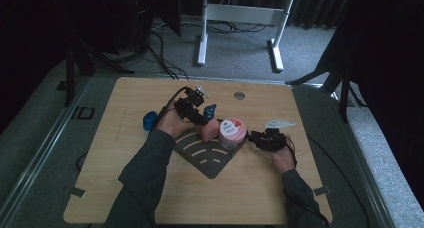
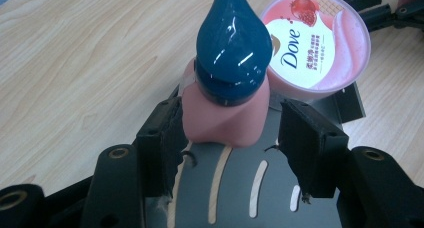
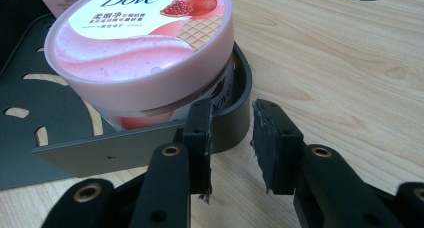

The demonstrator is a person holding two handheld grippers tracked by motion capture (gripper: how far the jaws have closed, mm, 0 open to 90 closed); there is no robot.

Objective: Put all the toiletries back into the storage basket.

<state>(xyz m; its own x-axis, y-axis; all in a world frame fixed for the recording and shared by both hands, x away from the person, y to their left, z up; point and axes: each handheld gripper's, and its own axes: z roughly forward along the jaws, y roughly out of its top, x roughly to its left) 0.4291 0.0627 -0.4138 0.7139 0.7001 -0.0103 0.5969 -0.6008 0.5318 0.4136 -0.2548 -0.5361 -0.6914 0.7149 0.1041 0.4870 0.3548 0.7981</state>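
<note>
I had the left gripper (image 2: 230,153) set around the pink bottle (image 2: 225,113), which stood upright on the dark slotted tray (image 2: 280,198), its blue teardrop cap (image 2: 232,43) leaning toward the Dove tub (image 2: 320,43) just beside it. One pad lay against the bottle's side; the other stood off it with a clear gap, so the jaws were apart and nothing was clamped. The right gripper (image 3: 230,138) waited at the tray's raised corner wall (image 3: 240,103), jaws apart with only bare table between them, the tub (image 3: 145,53) sitting just inside that wall.

I judged the bottle light and its plastic slightly yielding, with a twisted, waisted body that could squirm out of a loose pinch. The glossy cap looked slippery and a poor place to hold. I reckoned the best hold was low on the body, below the cap, squeezing square across the broad faces. The tub seemed stiff but wide.
</note>
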